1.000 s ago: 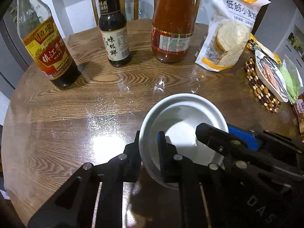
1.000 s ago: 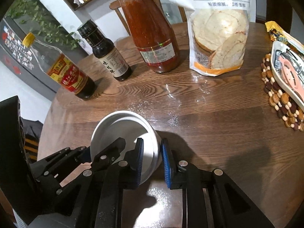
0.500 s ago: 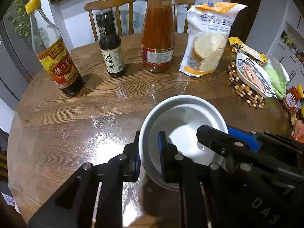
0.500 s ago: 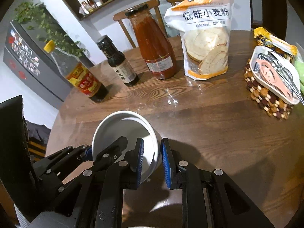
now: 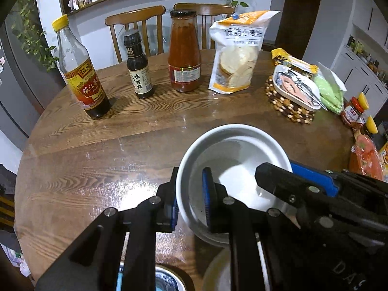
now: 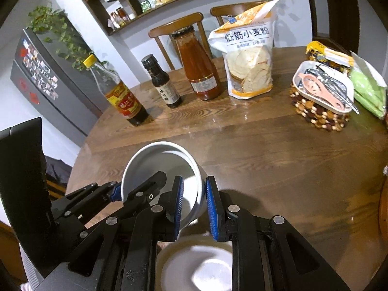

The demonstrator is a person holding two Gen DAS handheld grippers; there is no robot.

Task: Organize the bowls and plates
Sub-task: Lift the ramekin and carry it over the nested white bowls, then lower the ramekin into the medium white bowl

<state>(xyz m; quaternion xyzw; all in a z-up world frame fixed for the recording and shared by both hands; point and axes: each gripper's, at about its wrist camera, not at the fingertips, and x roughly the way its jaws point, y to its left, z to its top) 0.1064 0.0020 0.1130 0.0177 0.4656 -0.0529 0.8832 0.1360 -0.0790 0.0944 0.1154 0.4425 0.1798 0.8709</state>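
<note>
While both grippers pinch opposite walls of the white bowl (image 5: 232, 167), it hangs clear above the wooden table (image 5: 97, 160), and that bowl serves as the landmark here. Nearest the cameras, below the bowl, a second white dish (image 6: 198, 266) shows between the right gripper's arms, and a patterned dish (image 5: 167, 281) peeks in beside it at the bottom of the left view; the bowl is probably being carried toward one of these for stacking. The left gripper (image 5: 190, 198) is closed to a narrow gap over the bowl's left rim, one blue pad inside and one outside. The right gripper (image 6: 194, 201) clamps the right wall the same way, so the load is shared and the bowl stays level. Beyond the bowl stand a vinegar bottle (image 5: 82, 72), a small dark sauce bottle (image 5: 139, 70), a red sauce jar (image 5: 184, 55) and a flour bag (image 5: 237, 53), lined along the far edge, likely pushed back to leave working room. Far right of the bowl, a tray of utensils (image 5: 294, 87) sits on a beaded trivet (image 5: 288, 109).
</note>
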